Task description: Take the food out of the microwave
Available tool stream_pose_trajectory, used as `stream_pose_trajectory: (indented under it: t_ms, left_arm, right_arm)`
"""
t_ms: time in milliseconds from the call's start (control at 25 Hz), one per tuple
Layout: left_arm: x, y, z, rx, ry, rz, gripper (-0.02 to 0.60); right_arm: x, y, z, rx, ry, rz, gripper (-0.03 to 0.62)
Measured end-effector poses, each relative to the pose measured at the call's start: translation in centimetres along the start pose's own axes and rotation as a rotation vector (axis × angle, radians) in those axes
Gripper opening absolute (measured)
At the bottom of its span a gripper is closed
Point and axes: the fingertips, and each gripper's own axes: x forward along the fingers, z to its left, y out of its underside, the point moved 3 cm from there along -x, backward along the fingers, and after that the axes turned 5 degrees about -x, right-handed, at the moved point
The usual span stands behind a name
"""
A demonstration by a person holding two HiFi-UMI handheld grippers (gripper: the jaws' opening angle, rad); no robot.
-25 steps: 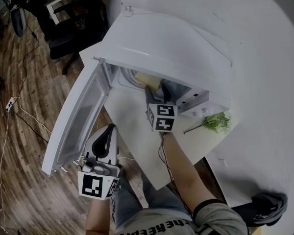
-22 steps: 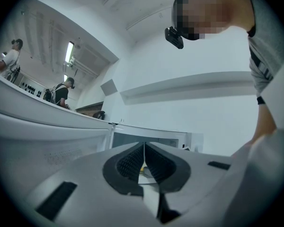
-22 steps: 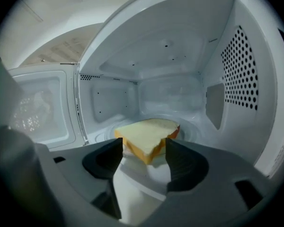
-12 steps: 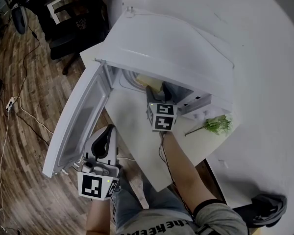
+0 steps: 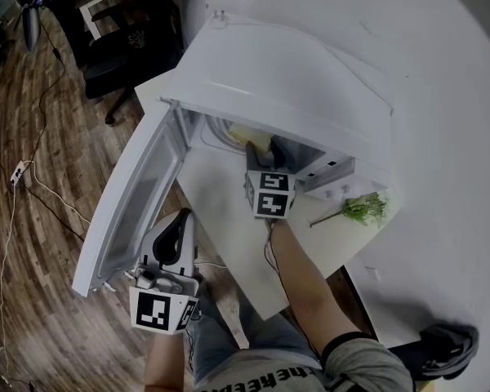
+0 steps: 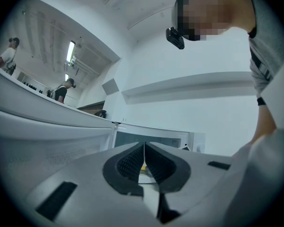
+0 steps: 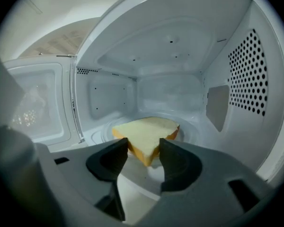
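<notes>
The white microwave (image 5: 294,80) stands on the table with its door (image 5: 135,194) swung wide to the left. Inside, a yellow sandwich wedge (image 7: 149,131) lies on the turntable; the head view shows only a pale sliver of that sandwich (image 5: 247,133). My right gripper (image 7: 143,143) reaches into the cavity and its jaws have just been closing. The wedge's near corner sits between them, and I see no firm press on it. My left gripper (image 6: 144,148) is shut and empty. It hangs low beside the door, at the table's near edge (image 5: 178,219).
A green herb sprig (image 5: 361,207) lies on the white table (image 5: 220,211) to the right of the microwave. A black chair (image 5: 122,47) and cables (image 5: 24,178) are on the wooden floor to the left. The microwave's perforated side wall (image 7: 248,74) is close on the right.
</notes>
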Motion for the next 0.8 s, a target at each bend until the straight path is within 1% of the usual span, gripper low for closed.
stream_pose_trajectory:
  t_ms: [160,320,480,640,800]
  left_arm:
    - [-0.1,-0.1,0.0,0.001,0.0,-0.001,0.011]
    - [-0.3,-0.1,0.0,0.002,-0.001,-0.001,0.011]
    - [-0.5,-0.1,0.0,0.002,-0.003,-0.001,0.011]
    - [-0.6,-0.2,-0.2,0.0,0.001,-0.003,0.011]
    - [-0.8,-0.1,-0.5,-0.002,0.004,-0.008,0.011]
  right_arm:
    - [-0.3,-0.1,-0.1,0.014,-0.008,-0.017,0.181]
    - [-1.0,-0.1,-0.1,0.044,-0.022,-0.033,0.173]
    - [-2.8,0.1,0.6,0.034,-0.04,-0.047,0.176]
    - [-3.8,1.2,1.2,0.035,-0.052,-0.038,0.186]
    - [-3.6,1.5,1.1,0.058,-0.059,-0.043,0.225]
